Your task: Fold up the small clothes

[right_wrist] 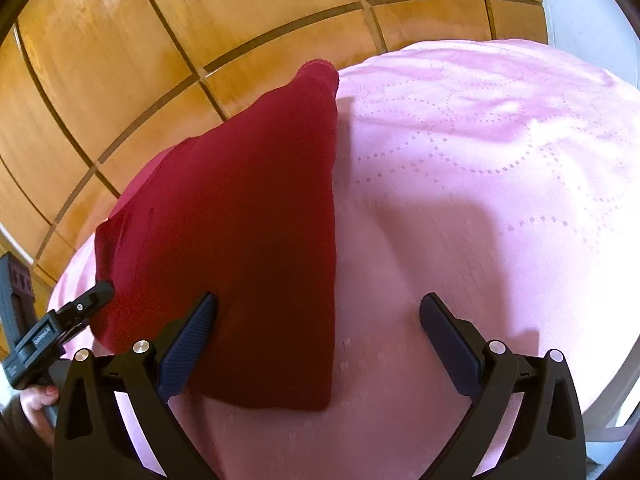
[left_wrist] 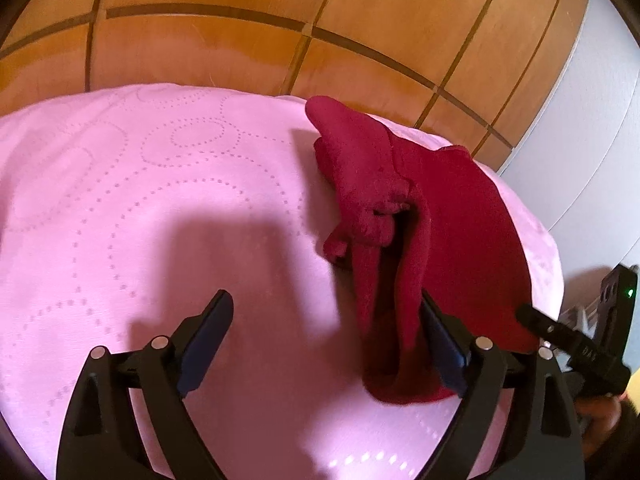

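Observation:
A dark red garment (left_wrist: 452, 216) lies on the pink quilted bedspread (left_wrist: 160, 184), partly folded, with a bunched sleeve or cuff near its middle. My left gripper (left_wrist: 326, 328) is open; its right finger (left_wrist: 440, 340) touches the garment's near fold. In the right wrist view the garment (right_wrist: 248, 240) lies flat as a long wedge. My right gripper (right_wrist: 320, 324) is open over the garment's near right edge, its left finger (right_wrist: 192, 336) over the cloth. Each gripper shows at the edge of the other's view: the right one (left_wrist: 568, 340), the left one (right_wrist: 60, 320).
A wooden parquet floor (left_wrist: 280, 40) lies beyond the bed's far edge. A pale wall or furniture panel (left_wrist: 592, 140) stands at the right. The bedspread (right_wrist: 480, 200) stretches wide to the right of the garment.

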`<state>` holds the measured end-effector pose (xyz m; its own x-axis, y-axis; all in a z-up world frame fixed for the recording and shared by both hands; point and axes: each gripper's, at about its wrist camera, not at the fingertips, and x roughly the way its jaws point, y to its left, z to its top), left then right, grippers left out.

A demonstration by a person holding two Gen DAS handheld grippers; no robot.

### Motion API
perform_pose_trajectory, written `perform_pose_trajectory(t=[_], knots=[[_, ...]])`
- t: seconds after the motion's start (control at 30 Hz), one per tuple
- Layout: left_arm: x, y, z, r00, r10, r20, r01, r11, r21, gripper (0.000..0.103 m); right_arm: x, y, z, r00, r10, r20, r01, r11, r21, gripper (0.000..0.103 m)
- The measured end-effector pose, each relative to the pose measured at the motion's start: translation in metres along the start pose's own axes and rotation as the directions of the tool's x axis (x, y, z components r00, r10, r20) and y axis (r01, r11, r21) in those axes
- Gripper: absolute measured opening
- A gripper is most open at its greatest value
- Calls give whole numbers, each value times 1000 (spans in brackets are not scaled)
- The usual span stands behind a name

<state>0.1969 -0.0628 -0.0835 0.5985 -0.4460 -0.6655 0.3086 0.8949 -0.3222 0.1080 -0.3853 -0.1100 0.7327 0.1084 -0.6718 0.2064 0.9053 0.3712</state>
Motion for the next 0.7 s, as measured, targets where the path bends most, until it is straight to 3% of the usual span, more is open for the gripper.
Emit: perform_pose_trajectory(t=[0.23, 0.53, 0.7], knots=[[-27, -5, -14, 1000, 10, 14, -10, 1000, 3, 94, -32, 1, 0, 996, -72, 47, 74, 997, -37, 99], [-59, -43, -29, 999, 8, 32, -11, 995, 98, 100, -66, 8, -8, 986, -127, 106, 135, 988, -75, 100], [-77, -65, -33, 994, 64, 90, -76, 988, 134, 101, -77, 16, -13, 983, -130, 127, 142, 986, -88, 100]])
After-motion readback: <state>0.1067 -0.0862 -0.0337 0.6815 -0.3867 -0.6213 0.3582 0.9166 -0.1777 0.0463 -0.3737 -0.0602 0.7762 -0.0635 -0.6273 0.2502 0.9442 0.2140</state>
